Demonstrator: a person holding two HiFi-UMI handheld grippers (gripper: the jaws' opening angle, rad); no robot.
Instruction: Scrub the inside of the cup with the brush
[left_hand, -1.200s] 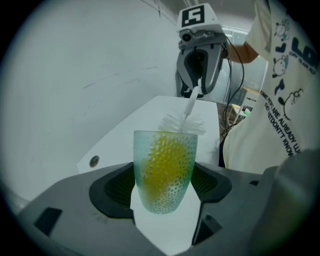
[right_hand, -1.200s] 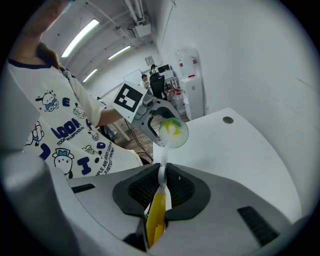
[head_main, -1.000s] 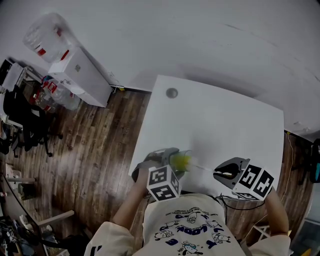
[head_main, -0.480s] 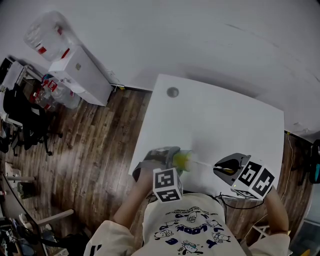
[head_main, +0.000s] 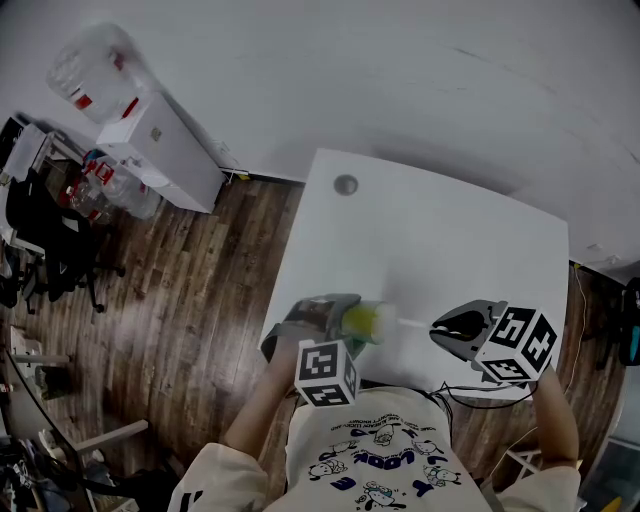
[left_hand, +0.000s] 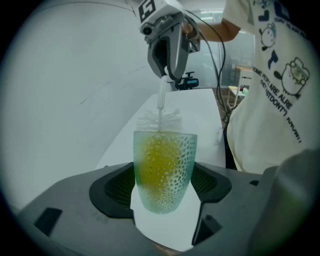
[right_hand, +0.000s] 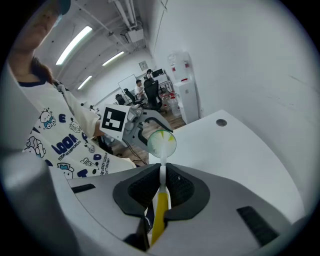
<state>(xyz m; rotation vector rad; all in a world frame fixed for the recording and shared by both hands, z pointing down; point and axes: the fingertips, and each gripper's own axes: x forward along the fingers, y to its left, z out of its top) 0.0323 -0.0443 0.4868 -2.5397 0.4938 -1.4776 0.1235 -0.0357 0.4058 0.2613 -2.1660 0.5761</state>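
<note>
Clamped translucent dimpled plastic cup (left_hand: 164, 155) sideways in left claw (left_hand: 164, 184) over white worktop's (head_main: 440, 240) near edge. Pinched yellow-handled white bristle brush (right_hand: 159, 220) tight in right claw (right_hand: 162, 187), yellow head inside cup, bristles at rim. Scrubbing apparently midway, cleanliness unclear.

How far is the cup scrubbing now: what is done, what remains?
Done: the left gripper grips the cup, the right gripper grips the brush. In hand: the brush head is inside the cup, some white bristles above its rim. Left: finish scrubbing, pull the brush out.
</note>
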